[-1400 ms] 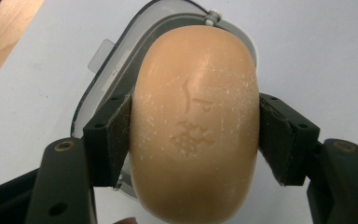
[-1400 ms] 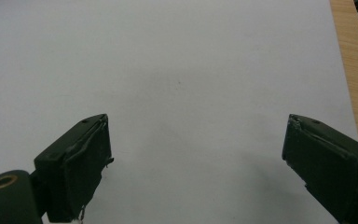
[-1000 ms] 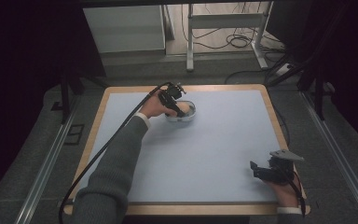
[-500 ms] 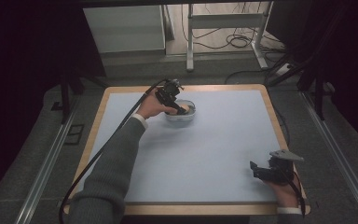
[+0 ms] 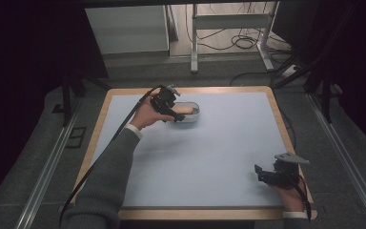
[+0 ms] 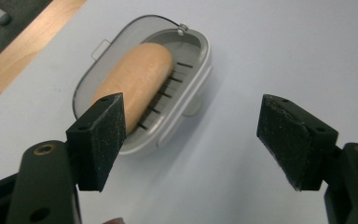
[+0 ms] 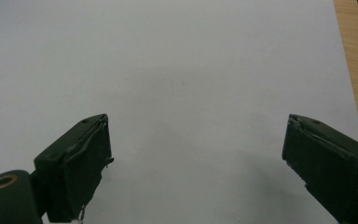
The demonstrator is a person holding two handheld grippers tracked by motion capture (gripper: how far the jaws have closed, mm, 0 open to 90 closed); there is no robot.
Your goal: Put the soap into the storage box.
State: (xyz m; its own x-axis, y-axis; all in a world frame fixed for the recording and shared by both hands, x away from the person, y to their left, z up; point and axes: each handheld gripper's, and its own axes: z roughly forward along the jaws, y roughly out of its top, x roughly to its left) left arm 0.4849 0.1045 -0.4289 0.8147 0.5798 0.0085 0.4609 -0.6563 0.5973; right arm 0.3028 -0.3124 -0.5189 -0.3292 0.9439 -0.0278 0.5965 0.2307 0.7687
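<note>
High view: the left gripper (image 5: 170, 110) sits at the far side of the worktop (image 5: 219, 143), held in the person's left hand (image 5: 147, 114), with its jaws pointing toward a small oval container (image 5: 187, 113) that lies just beyond them. The jaws have just been opening, and nothing is between them.

In the left gripper view the two black jaws stand well apart with bare pale worktop in the gap. The container (image 6: 186, 98) lies ahead of the jaws and off toward the left one, whose pad covers part of its near rim from the camera; whether pad and rim touch cannot be told. The container is a light grey oval tray with a slotted floor, and in it lies a tan, rounded, loaf-shaped piece (image 6: 137, 79), running lengthwise from the near end toward the far end. A thin wire loop arcs around the tray's far rim.

The right gripper (image 5: 267, 174) rests at the near right corner of the worktop, in the person's right hand (image 5: 288, 183), well apart from the container. In the right gripper view its jaws are spread wide with nothing between them, and only plain worktop lies ahead, with the wooden edge strip (image 7: 354, 65) beyond the right jaw.
</note>
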